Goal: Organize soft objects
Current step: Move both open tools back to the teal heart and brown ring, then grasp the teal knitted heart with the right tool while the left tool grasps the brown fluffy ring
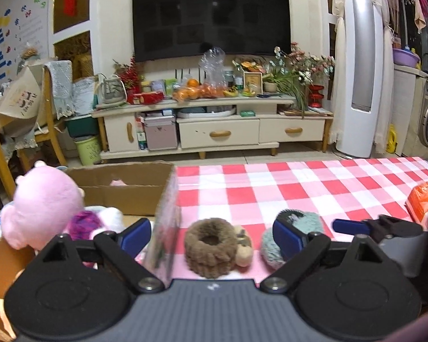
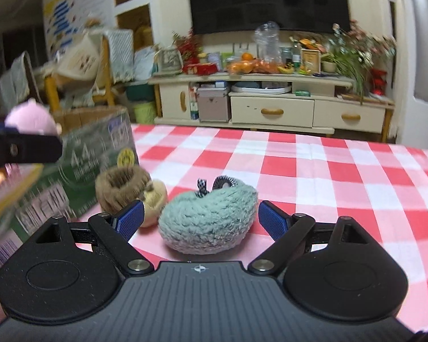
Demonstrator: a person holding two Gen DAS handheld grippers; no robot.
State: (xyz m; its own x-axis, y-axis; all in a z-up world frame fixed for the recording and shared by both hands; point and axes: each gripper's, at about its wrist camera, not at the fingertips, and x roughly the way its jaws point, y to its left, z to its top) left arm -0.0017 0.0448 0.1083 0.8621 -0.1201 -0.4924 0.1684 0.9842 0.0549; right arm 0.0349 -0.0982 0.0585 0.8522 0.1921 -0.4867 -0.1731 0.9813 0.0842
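A red-checked tablecloth (image 2: 314,171) is carrying a brown scrunchie (image 1: 209,246) left of a teal scrunchie (image 2: 211,222). The left gripper (image 1: 211,235) and right gripper (image 2: 201,218) are both standing spread, pinching nothing, beside the cardboard box (image 1: 122,191).

Big checked table (image 2: 314,171) lying bare on right, room to pass. Green box (image 2: 80,171) standing on left, blocking; brown fluffy ring (image 2: 119,188) sitting beside it.

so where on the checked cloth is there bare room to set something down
The checked tablecloth is bare beyond and to the right of the teal fuzzy piece. Crowded: the near left, where the brown fuzzy ring sits against the printed carton, and the orange packet at the right edge.
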